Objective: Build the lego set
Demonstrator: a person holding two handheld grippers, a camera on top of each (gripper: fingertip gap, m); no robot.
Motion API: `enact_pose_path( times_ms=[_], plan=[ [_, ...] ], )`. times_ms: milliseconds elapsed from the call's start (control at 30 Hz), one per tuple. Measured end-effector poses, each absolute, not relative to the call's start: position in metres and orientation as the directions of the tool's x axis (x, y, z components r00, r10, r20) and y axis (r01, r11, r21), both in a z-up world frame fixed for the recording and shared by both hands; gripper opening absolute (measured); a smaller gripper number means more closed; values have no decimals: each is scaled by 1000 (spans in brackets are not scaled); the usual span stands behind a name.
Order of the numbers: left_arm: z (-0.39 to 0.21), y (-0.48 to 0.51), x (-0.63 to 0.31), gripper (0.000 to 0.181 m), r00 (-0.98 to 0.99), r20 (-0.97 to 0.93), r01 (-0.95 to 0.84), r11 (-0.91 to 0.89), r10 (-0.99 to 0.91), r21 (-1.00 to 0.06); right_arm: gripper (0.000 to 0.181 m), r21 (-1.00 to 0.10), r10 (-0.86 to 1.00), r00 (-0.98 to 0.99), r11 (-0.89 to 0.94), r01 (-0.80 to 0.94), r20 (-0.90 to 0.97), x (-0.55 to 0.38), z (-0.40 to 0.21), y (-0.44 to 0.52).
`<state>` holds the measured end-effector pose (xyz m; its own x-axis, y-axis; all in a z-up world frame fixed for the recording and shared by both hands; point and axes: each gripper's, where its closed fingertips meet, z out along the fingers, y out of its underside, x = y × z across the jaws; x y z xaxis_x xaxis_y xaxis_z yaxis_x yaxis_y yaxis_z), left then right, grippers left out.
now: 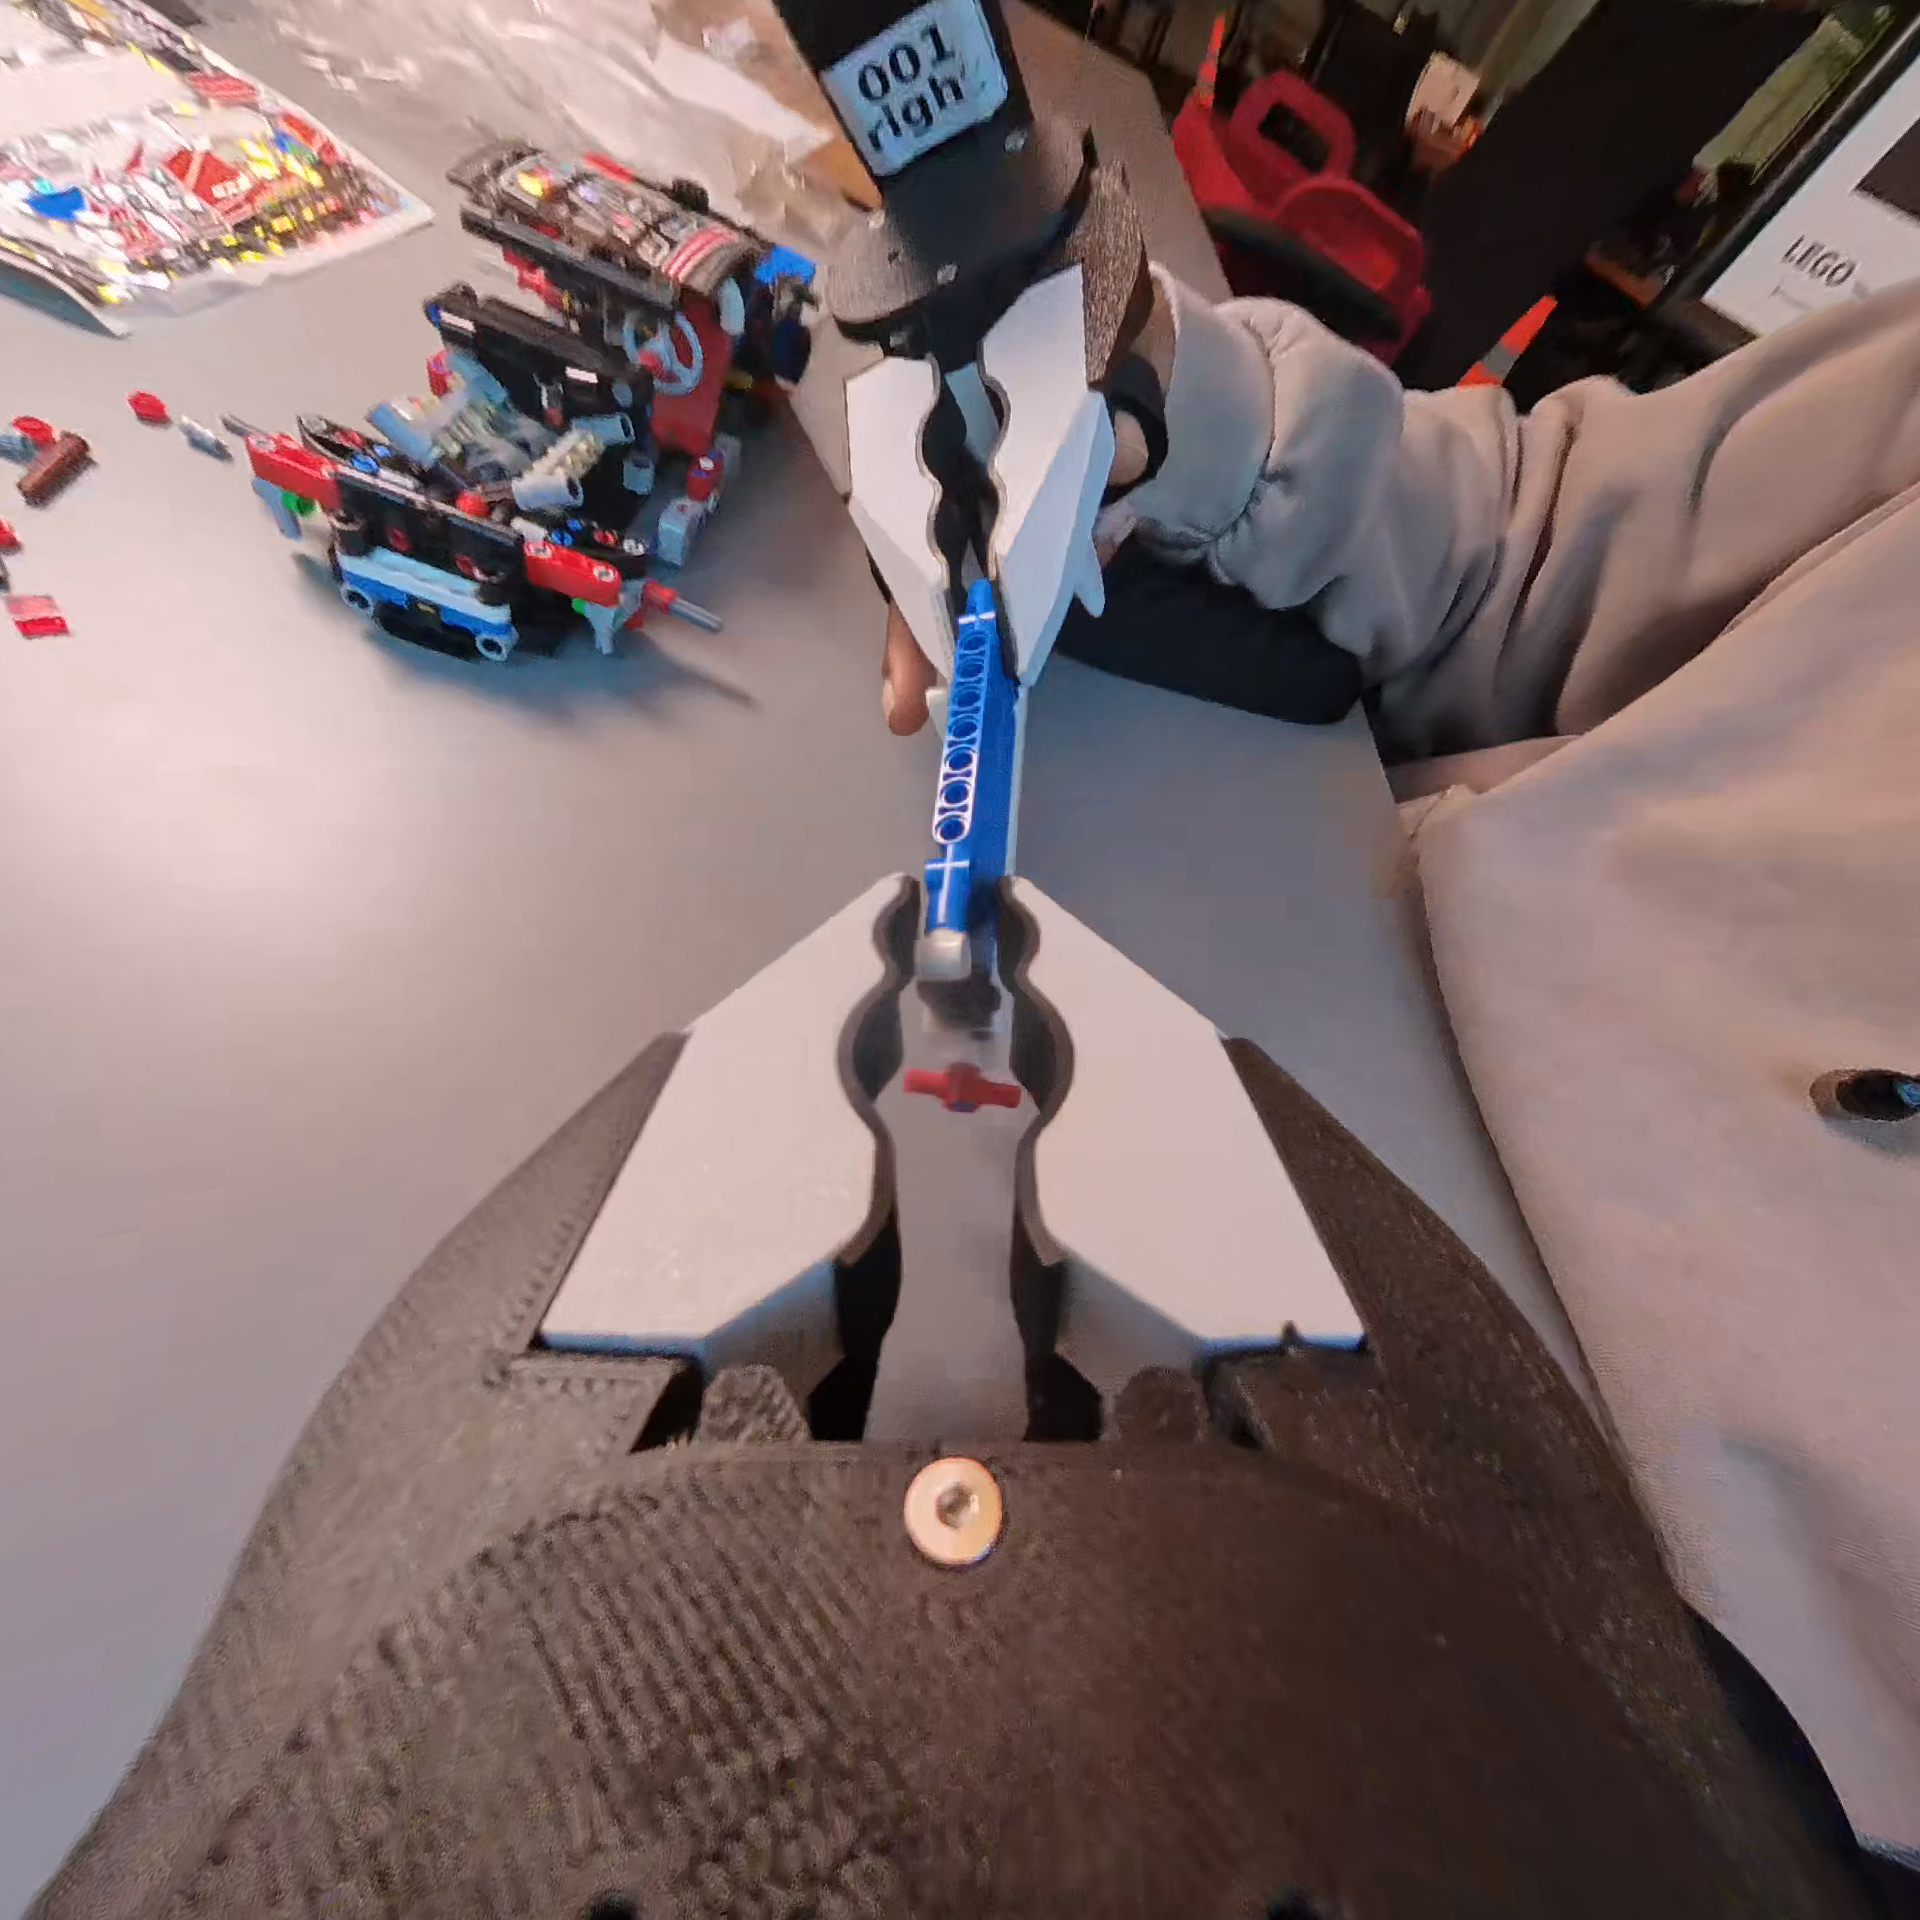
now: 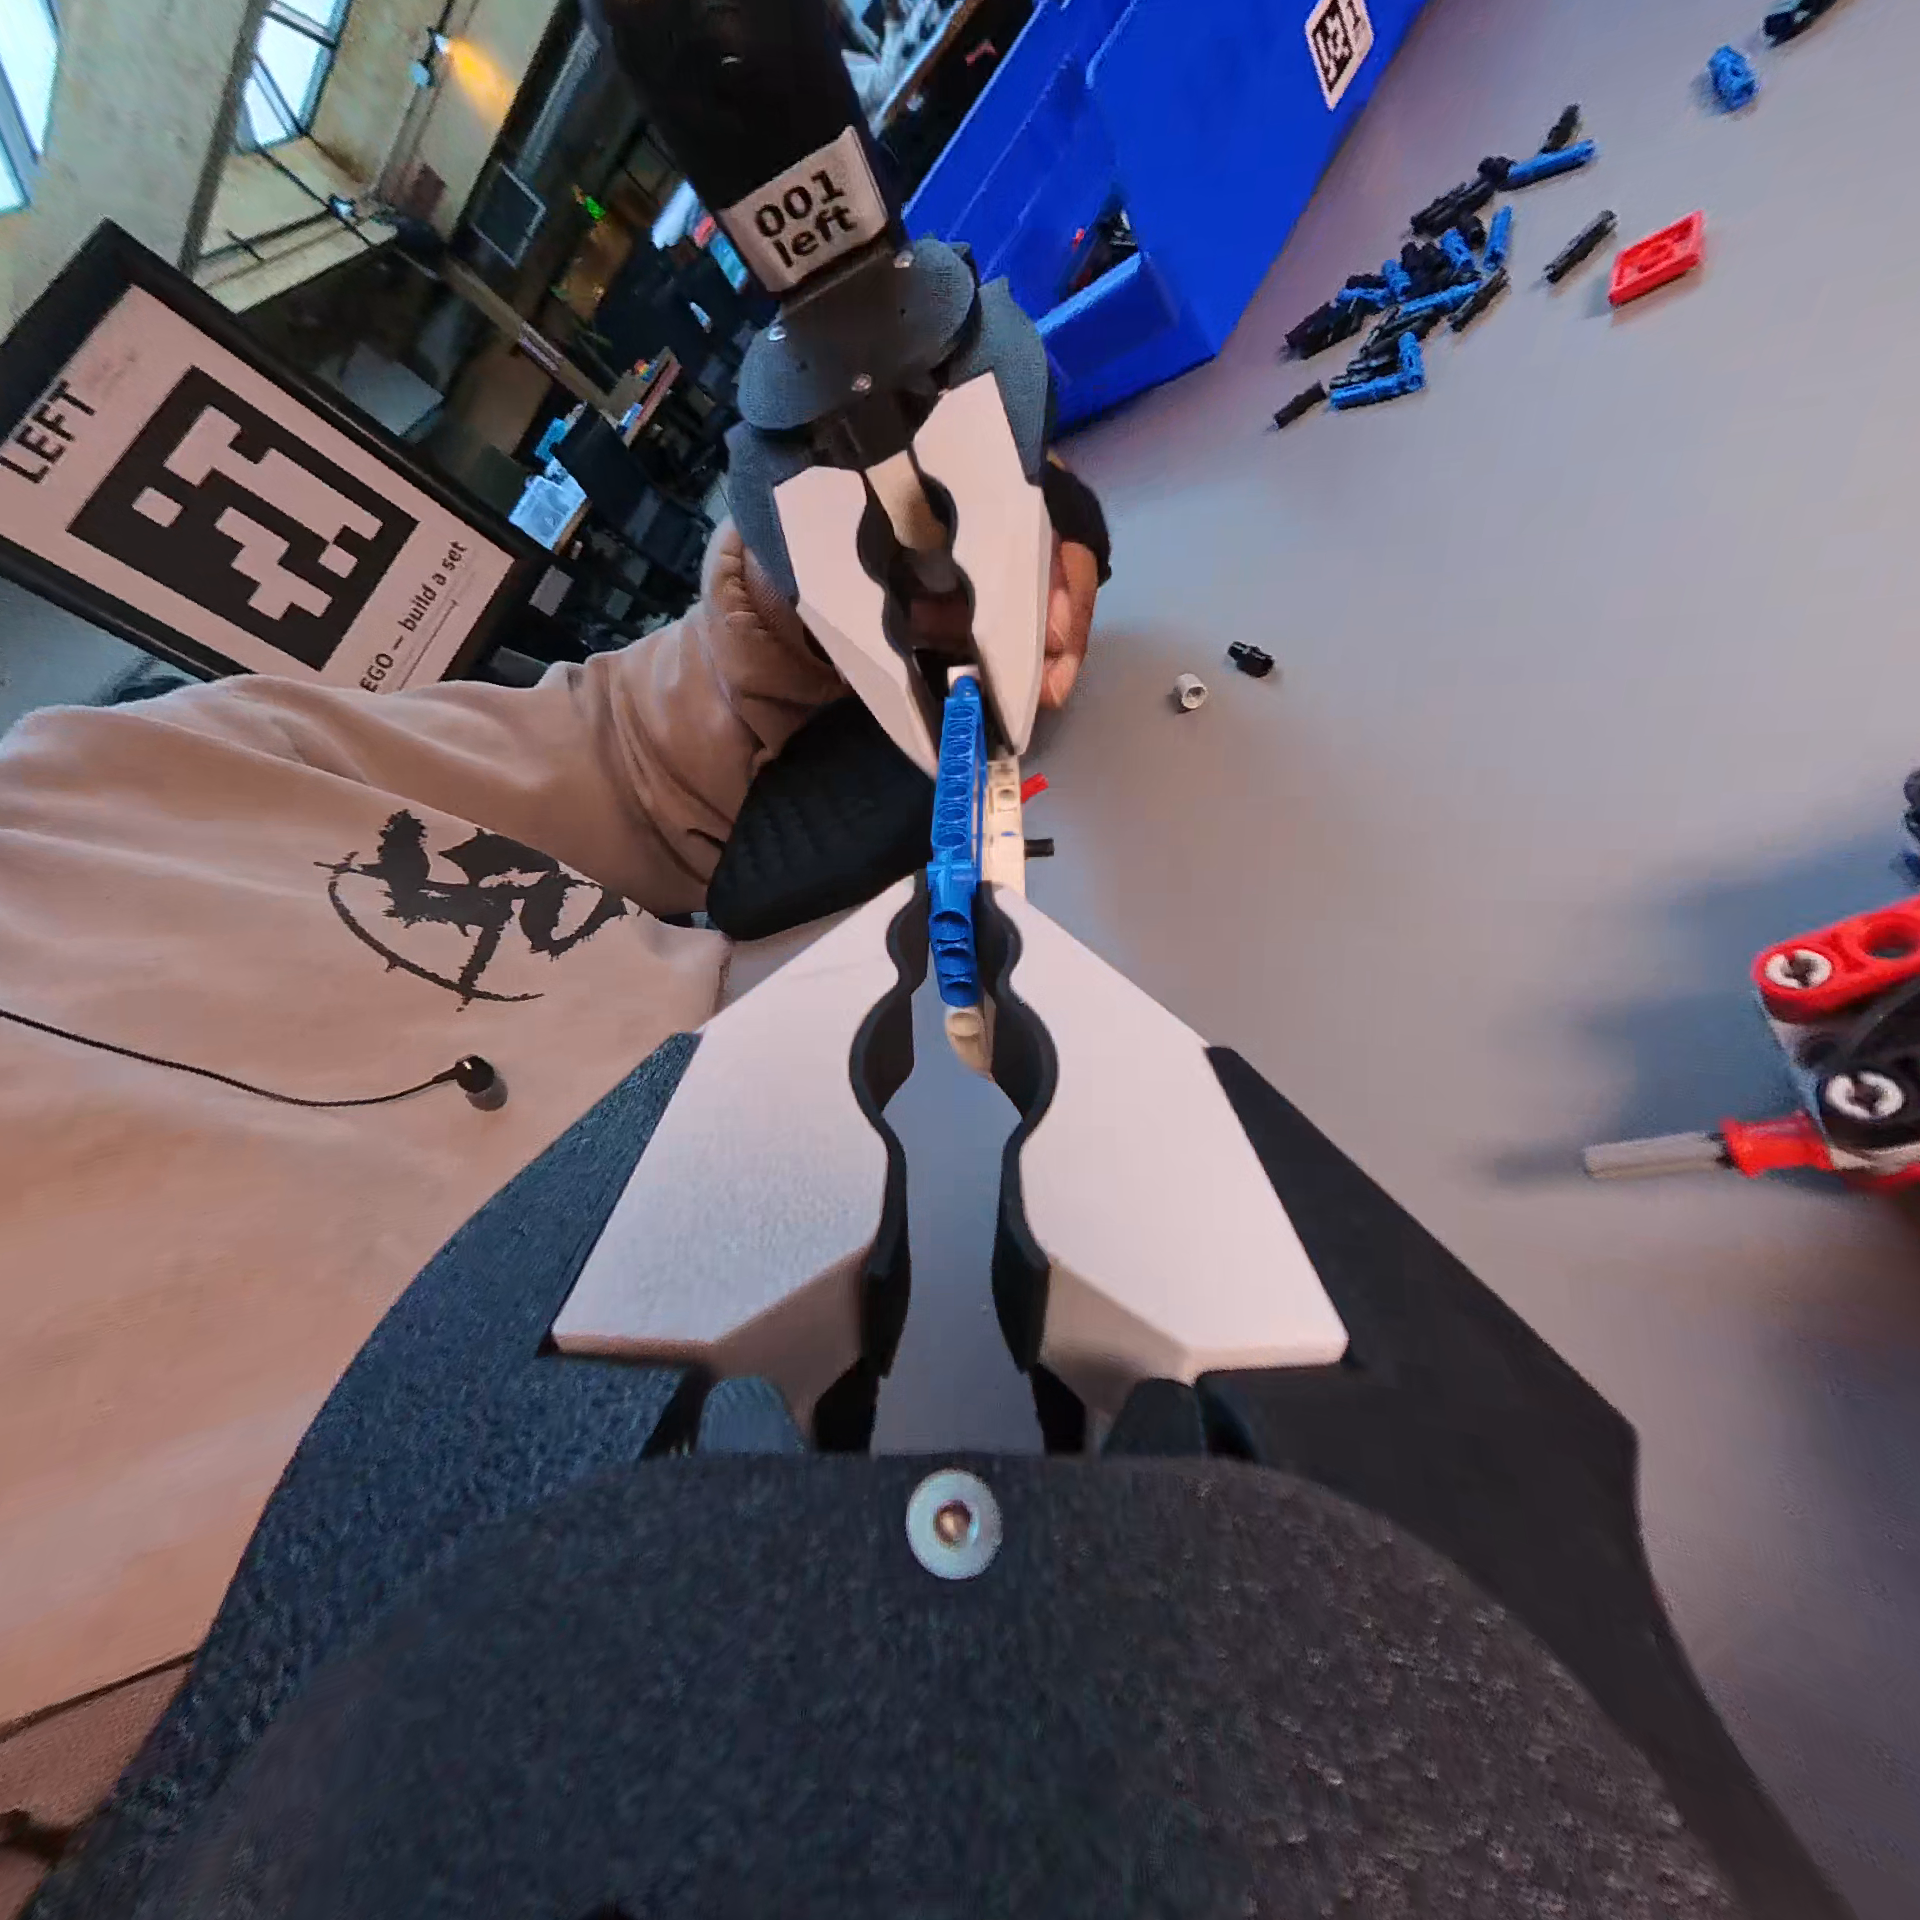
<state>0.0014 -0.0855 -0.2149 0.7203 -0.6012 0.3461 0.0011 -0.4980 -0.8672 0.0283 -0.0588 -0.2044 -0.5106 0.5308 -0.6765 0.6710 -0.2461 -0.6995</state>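
Left wrist view: the blue beam spans lengthwise between the two tools above the table, left gripper clamped on its near end, right gripper clamped on its far end, both equally close, car model well apart to the left

My left wrist camera sits low behind its own fingers and looks along them, close up on the blue beam, with the half-built car farther off to the beam's left. My right wrist camera looks at the same blue beam from its opposite end, equally near. Both views share the beam, the grey table under it and the opposing gripper.
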Motion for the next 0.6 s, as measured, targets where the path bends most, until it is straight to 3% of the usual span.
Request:
enact_pose_path(
  times_ms=[167, 300, 467, 600],
  plan=[
    [-227, -84, 0, 10, 694, 500, 81, -634, -518, -769, 6, -690, 590, -461, -243, 682, -663, 22, -215, -53],
    [-232, -82, -3, 9, 645, 614, 155, -709, -455, -688, 16, -758, 659, -500, -167, 631, -562, 22, -212, -49],
    [-237, -80, -7, 12, 661, 601, 118, -728, -450, -676, 37, -882, 799, -590, 192, 430, -114, 24, -216, -33],
    [-238, -76, -4, 11, 633, 631, 113, -752, -449, -649, 64, -788, 711, -627, 566, 244, 317, 24, -227, -36]
  ],
)
